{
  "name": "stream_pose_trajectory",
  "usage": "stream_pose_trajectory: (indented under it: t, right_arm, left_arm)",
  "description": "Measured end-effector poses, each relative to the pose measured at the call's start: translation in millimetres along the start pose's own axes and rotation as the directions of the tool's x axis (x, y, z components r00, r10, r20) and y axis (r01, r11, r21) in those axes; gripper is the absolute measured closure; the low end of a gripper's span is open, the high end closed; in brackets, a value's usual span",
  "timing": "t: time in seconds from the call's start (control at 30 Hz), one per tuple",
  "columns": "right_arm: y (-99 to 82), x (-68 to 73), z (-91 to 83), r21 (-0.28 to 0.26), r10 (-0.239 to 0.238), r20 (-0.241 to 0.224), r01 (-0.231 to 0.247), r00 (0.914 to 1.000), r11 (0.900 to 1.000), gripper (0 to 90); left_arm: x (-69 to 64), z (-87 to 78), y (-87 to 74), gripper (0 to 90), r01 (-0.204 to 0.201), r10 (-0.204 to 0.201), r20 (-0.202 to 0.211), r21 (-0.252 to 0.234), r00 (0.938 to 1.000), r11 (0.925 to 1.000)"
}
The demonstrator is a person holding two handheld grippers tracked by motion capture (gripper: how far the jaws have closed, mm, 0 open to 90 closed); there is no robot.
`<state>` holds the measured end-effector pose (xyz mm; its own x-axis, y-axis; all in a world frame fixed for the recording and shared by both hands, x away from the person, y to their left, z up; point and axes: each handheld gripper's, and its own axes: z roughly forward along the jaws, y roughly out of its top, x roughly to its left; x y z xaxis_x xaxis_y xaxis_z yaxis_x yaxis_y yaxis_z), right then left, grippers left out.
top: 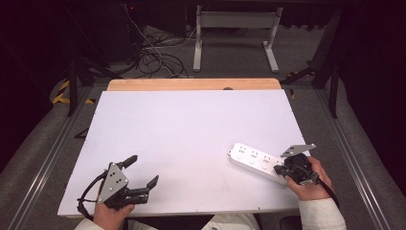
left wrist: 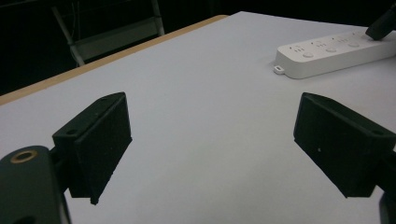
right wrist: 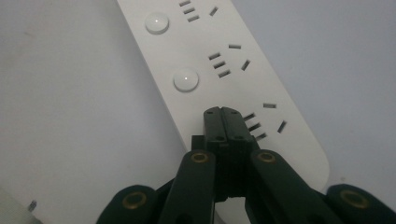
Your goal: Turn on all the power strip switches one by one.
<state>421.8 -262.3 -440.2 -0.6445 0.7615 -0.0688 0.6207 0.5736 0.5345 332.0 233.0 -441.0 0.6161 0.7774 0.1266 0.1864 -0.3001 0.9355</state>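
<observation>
Your right gripper (right wrist: 221, 112), jaws pressed together, rests its tip on the near end of the white power strip (top: 254, 161) at the surface's (top: 191, 134) right side; your left gripper (top: 141, 172) hovers spread wide; the strip looks rigid, light and slick, so grasp across its narrow sides.
</observation>
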Motion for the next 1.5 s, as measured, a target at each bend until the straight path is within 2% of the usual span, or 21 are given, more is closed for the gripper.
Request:
stream_pose_trajectory:
  t: [0.1, 0.2, 0.3, 0.37, 0.5, 0.6, 0.67, 0.73, 1.2, 1.3, 1.33, 1.37, 1.4, 1.43, 1.5]
  right_arm:
    - [-0.3, 2.6, 0.6, 0.0, -0.009, 0.017, 0.009, 0.9998, 1.0, 90.0]
    - [-1.8, 1.7, 0.9, -0.008, 0.003, 0.013, -0.003, 0.9999, 1.0, 90.0]
    - [-1.8, 3.1, 1.8, -0.002, -0.005, 0.021, 0.005, 0.9998, 1.0, 90.0]
    - [-2.5, 3.1, 2.1, -0.009, -0.004, 0.004, 0.004, 1.0, 0.9999, 90.0]
    - [-2.0, 2.6, 1.6, -0.012, -0.003, 0.003, 0.003, 1.0, 0.9999, 90.0]
    - [-3.6, 0.6, -8.4, -0.077, 0.001, 0.009, 0.0, 1.0, 0.997, 90.0]
    - [-2.2, -0.2, -21.5, -0.154, 0.011, -0.007, -0.012, 0.9999, 0.988, 90.0]
    - [0.1, 1.1, -30.5, -0.192, 0.004, 0.009, -0.002, 0.9999, 0.9814, 90.0]
    - [1.0, 4.0, -29.4, -0.185, -0.003, 0.014, 0.006, 0.9999, 0.9827, 90.0]
    - [1.3, 4.4, -29.7, -0.196, -0.013, 0.016, 0.016, 0.9998, 0.9805, 90.0]
    - [1.5, 4.7, -30.6, -0.203, -0.013, 0.013, 0.016, 0.9998, 0.979, 86.3]
    - [1.7, 4.7, -31.5, -0.213, -0.016, 0.013, 0.019, 0.9998, 0.9768, 77.3]
    - [2.9, 5.6, -33.8, -0.24, -0.017, 0.01, 0.019, 0.9998, 0.9706, 68.2]
    - [2.9, 5.6, -33.8, -0.24, -0.017, 0.01, 0.019, 0.9998, 0.9706, 68.2]
    - [4.9, 7.8, -36.8, -0.275, -0.027, 0.009, 0.029, 0.9996, 0.961, 58.8]
  left_arm:
    - [-0.8, 0.2, -0.2, 11.5, 0.004, -0.004, 0.001, 0.0, 1.0, 1.0]
    - [-0.4, -0.1, -0.3, 11.5, 0.005, -0.005, -0.001, 0.0, 1.0, 1.0]
    - [-0.4, 0.3, -0.4, 11.5, 0.005, -0.005, 0.001, 0.002, 1.0, 1.0]
    - [-0.7, 0.5, -0.4, 11.5, 0.004, -0.004, 0.001, 0.001, 1.0, 1.0]
    - [-0.2, -0.1, -0.3, 11.5, 0.006, -0.006, -0.003, 0.001, 1.0, 1.0]
    - [0.3, -0.3, -0.1, 11.5, 0.009, -0.009, -0.003, -0.003, 1.0, 1.0]
    - [0.8, 1.1, -0.1, 11.5, 0.006, -0.006, -0.003, 0.002, 1.0, 1.0]
    - [0.2, 1.4, 0.0, 11.5, 0.007, -0.007, -0.003, 0.001, 1.0, 1.0]
    - [1.0, -0.3, 0.2, 11.5, 0.0, 0.0, -0.003, -0.003, 1.0, 1.0]
    - [1.0, 0.0, 0.4, 11.5, 0.0, 0.0, -0.003, -0.003, 1.0, 1.0]
    - [1.0, 0.2, 0.4, 11.5, 0.002, -0.002, -0.003, -0.003, 1.0, 1.0]
    - [0.7, 0.7, 0.3, 11.5, 0.007, -0.007, -0.002, -0.004, 1.0, 1.0]
    - [0.8, 0.7, 0.3, 11.5, 0.007, -0.007, -0.002, -0.004, 1.0, 1.0]
    - [1.4, 0.2, 0.4, 11.5, 0.003, -0.003, -0.004, -0.003, 1.0, 1.0]
    - [1.6, -0.5, 0.6, 11.4, 0.007, -0.007, -0.006, -0.006, 1.0, 1.0]
